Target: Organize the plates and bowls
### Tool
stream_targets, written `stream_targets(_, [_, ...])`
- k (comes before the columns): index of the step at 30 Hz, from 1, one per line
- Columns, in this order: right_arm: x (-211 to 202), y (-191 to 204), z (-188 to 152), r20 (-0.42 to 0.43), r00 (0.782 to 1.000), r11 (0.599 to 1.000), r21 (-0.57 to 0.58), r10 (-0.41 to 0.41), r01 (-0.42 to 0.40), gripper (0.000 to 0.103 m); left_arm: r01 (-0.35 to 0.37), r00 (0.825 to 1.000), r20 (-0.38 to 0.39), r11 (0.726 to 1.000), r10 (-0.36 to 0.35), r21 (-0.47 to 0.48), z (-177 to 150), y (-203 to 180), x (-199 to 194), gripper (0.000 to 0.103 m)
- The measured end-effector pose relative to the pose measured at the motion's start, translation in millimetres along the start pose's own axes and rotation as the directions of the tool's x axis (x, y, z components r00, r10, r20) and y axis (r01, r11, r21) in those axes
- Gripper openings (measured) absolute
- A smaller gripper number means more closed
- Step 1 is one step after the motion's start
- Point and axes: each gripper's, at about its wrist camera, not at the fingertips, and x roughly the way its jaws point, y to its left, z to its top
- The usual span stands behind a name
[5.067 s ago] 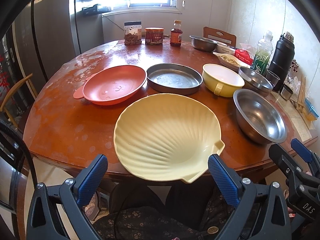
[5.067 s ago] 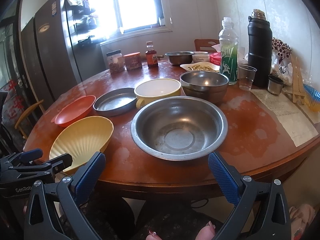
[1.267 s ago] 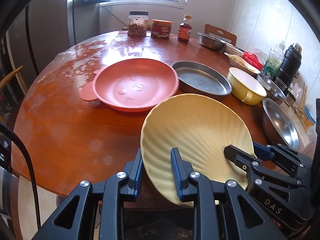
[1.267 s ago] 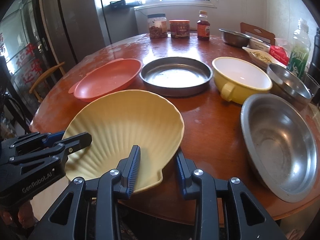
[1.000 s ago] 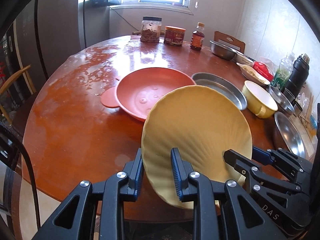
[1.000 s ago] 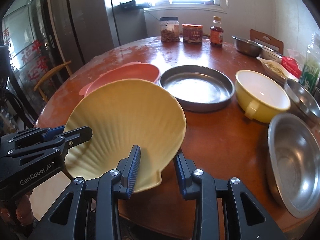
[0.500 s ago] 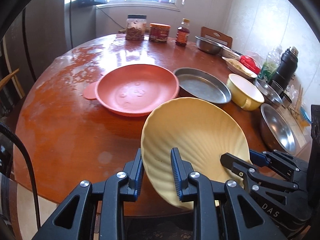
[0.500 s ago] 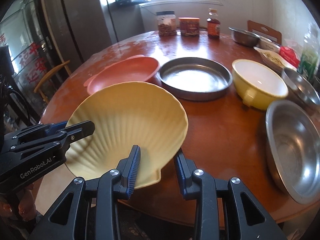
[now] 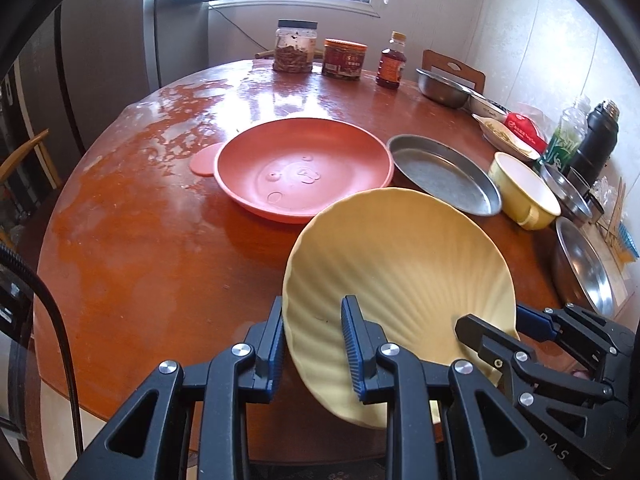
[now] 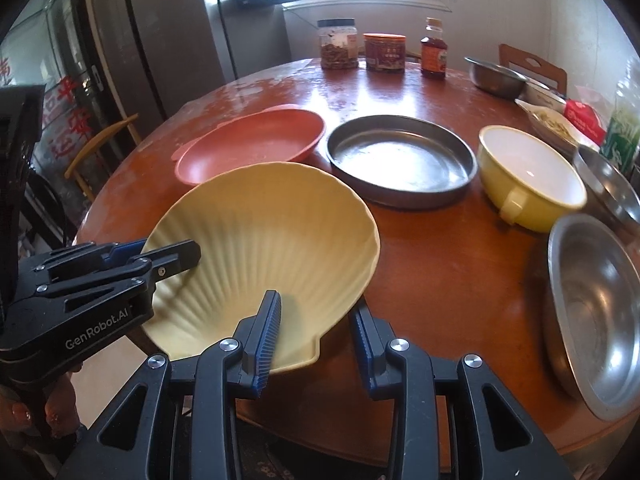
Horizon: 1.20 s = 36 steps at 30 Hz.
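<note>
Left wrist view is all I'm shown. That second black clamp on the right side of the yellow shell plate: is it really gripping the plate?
Observer: In the right wrist view, the right gripper straddles the shell plate at its hinge end. One pad lies on the ribbed inside and the other sits outside the rim. I can't tell whether they press.
Operator: What carries the clamp my camera sits on?
Observer: A person's hand, with its fingers curled under the handle of the left gripper.
Operator: Is anything written on it?
Observer: Yes, its side reads GenRobot.AI.
</note>
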Motion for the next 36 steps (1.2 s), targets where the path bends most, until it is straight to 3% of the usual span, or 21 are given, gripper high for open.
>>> stream_targets(9, [16.3,31.7,12.4,-0.018,0.999,0.998,-0.054,0.044,-0.045,0.037,-0.05,0.998,0.02,0.998,0.051,-0.044,7.4,32.5,-4.7,0.027])
stream_targets(14, [18.5,41.9,14.1,-0.016,0.998,0.996,-0.058,0.067,-0.068,0.037,-0.045,0.999,0.017,0.997,0.046,-0.056,6.0,43.0,-7.3,0.027])
stream_targets(28, [10.8,24.5,8.4,-0.013,0.999,0.999,0.032,0.044,-0.043,0.038,0.007,1.0,0.004,1.0,-0.007,-0.019,7.5,25.7,-6.1,0.027])
stream_targets(36, [7.6,17.7,9.1,-0.014,0.996,0.994,0.071,0.085,-0.084,0.048,0.026,1.0,-0.005,0.999,-0.027,-0.042,7.5,24.8,-0.9,0.027])
